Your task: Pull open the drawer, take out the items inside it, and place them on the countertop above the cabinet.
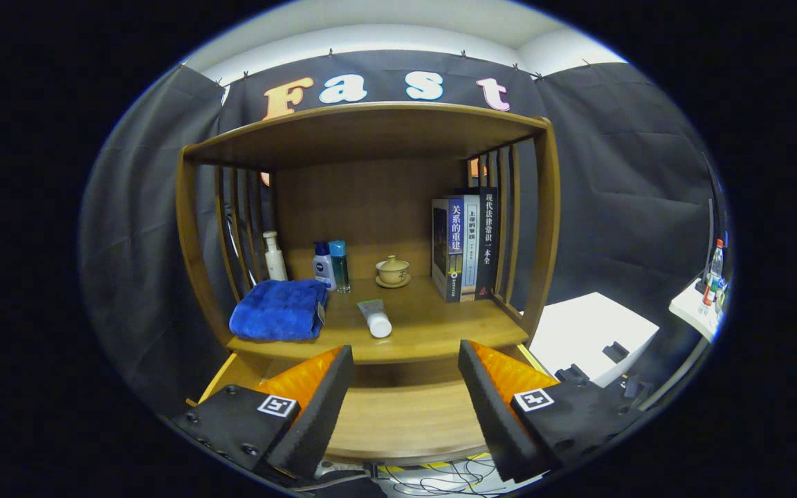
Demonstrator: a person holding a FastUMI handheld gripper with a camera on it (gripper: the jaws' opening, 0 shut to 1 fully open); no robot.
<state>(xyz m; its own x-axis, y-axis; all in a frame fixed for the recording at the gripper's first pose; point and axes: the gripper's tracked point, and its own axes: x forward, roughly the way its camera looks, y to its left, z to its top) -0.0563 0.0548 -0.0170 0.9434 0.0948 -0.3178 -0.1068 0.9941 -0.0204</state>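
The wooden cabinet's countertop [433, 328] carries a folded blue towel [277, 310] at its left and a white tube [375, 318] lying near its front edge. Below that edge the drawer [405, 418] stands pulled out, and the bare wooden floor of it shows between my fingers. My gripper [405, 354] is open, held over the drawer just short of the countertop's front edge. Nothing is between its fingers. The fingers hide the drawer's corners.
At the back of the countertop stand a white pump bottle [275, 256], two small blue bottles [331, 265], a lidded tea cup on a saucer [392, 271] and upright books [464, 245]. A shelf roof [371, 128] spans above. A white box [589, 332] sits to the cabinet's right.
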